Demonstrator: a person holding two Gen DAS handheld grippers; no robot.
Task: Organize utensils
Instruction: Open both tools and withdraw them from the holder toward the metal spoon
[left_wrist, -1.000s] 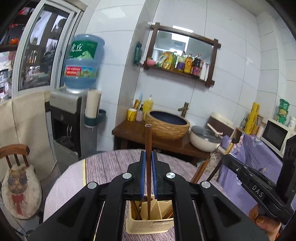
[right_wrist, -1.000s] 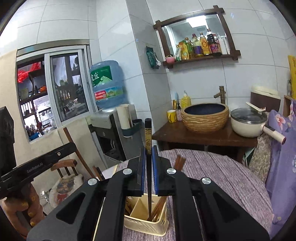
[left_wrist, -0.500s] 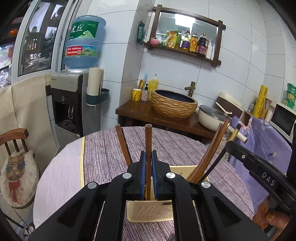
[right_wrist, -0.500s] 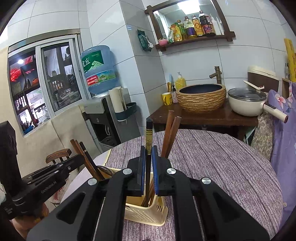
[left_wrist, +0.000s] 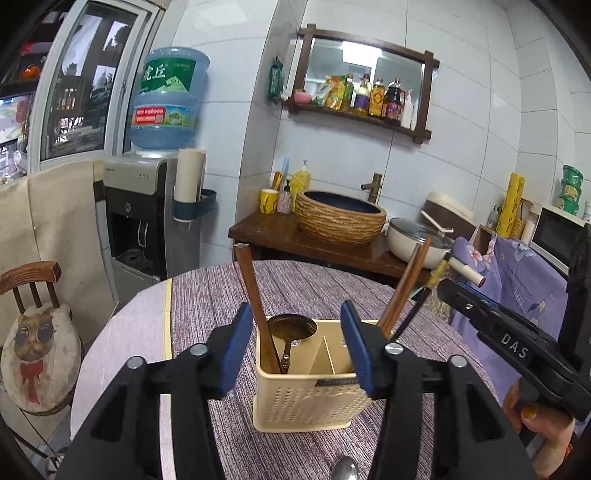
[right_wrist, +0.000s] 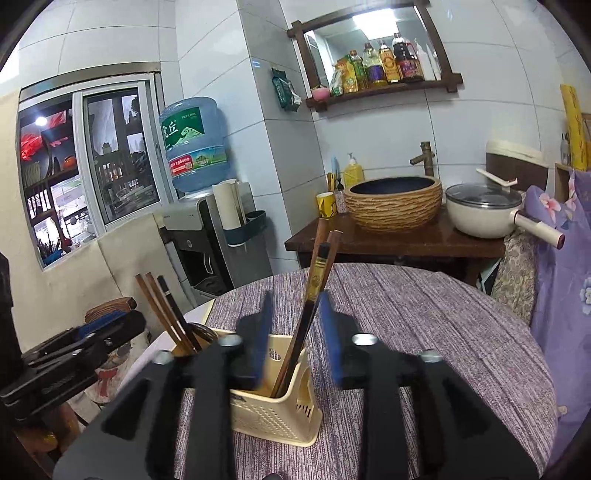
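Note:
A cream slotted utensil holder (left_wrist: 306, 395) (right_wrist: 273, 413) stands on the purple-clothed round table (left_wrist: 207, 295). My left gripper (left_wrist: 295, 349) hangs just over it and its jaws are opening. A brown chopstick (left_wrist: 253, 299) leans free in the left compartment beside a dark ladle (left_wrist: 292, 326), close to the left pad. My right gripper (right_wrist: 295, 332) is also opening. A black chopstick with gold print (right_wrist: 314, 295) stands loose between its pads in the right compartment, with two brown chopsticks (right_wrist: 328, 240) behind it. Each gripper shows at the edge of the other's view.
A metal spoon (left_wrist: 345, 470) lies on the cloth at the near edge. Behind the table stand a wooden counter (left_wrist: 314, 243) with a woven basin and a pot, a water dispenser (left_wrist: 147, 206) and a chair (left_wrist: 33, 295). A hand (left_wrist: 539, 432) holds the right gripper.
Both grippers came down over the holder, each carrying a chopstick into a compartment. Their jaws then parted, and both chopsticks now lean free in the holder.

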